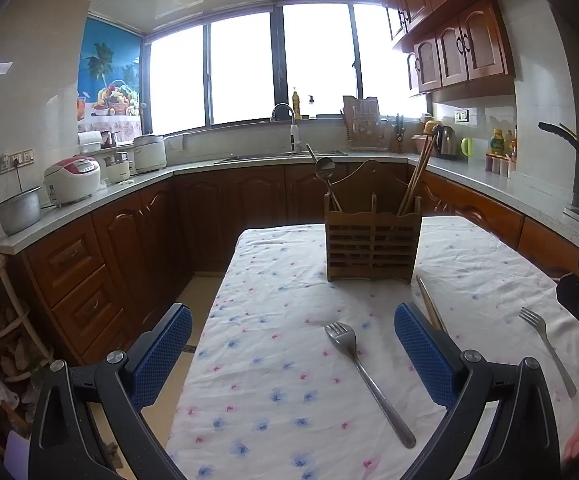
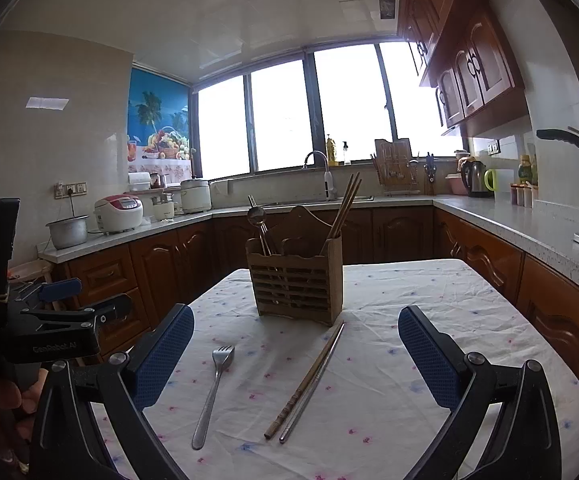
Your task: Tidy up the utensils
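Observation:
A wooden utensil holder (image 1: pixel 372 246) stands at the far middle of the table and also shows in the right wrist view (image 2: pixel 298 282). It holds a metal spoon (image 1: pixel 324 168) on its left and wooden chopsticks (image 1: pixel 417 178) on its right. A metal fork (image 1: pixel 365 376) lies between the fingers of my open, empty left gripper (image 1: pixel 293 354). A second fork (image 1: pixel 545 344) lies to the right. In the right wrist view a fork (image 2: pixel 214 390) and a pair of chopsticks (image 2: pixel 309 380), one wooden and one metal, lie before my open, empty right gripper (image 2: pixel 296 356).
The table carries a white floral cloth (image 1: pixel 289 280). Its left edge drops to the floor beside brown cabinets (image 1: pixel 101 264). The kitchen counter (image 2: pixel 529 224) runs around the room with rice cookers, a sink and a kettle. The left gripper's body (image 2: pixel 49 320) shows at the right view's left edge.

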### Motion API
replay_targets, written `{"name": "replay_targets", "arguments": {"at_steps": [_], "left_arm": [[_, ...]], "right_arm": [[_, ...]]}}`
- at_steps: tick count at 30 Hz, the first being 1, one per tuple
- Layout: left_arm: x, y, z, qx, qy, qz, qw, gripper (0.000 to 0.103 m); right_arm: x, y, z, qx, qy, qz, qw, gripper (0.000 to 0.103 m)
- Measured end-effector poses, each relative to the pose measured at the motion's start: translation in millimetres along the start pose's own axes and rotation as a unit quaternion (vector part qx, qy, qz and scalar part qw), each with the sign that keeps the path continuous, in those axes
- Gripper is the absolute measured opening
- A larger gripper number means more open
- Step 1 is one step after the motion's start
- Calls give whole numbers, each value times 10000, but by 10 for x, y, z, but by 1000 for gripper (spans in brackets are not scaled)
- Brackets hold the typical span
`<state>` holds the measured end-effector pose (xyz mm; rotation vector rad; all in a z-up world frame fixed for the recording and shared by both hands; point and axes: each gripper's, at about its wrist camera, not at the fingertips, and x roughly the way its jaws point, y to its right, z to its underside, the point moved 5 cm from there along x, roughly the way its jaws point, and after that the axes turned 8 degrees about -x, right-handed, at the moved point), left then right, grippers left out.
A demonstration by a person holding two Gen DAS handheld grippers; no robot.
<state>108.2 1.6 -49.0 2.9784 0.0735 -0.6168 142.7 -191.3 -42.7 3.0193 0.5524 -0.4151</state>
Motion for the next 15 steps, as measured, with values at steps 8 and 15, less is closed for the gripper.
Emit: {"name": "replay_targets", "arguments": {"at_steps": [8,15], "left_arm": [[30,41,-28,-34,-61,33,10000,102],[42,116,-90,-73,-79,153,9998,102]], "right_arm": [[40,47,-4,31,-65,27,10000,103],[82,72,0,79,-136,1,9999,103]]}}
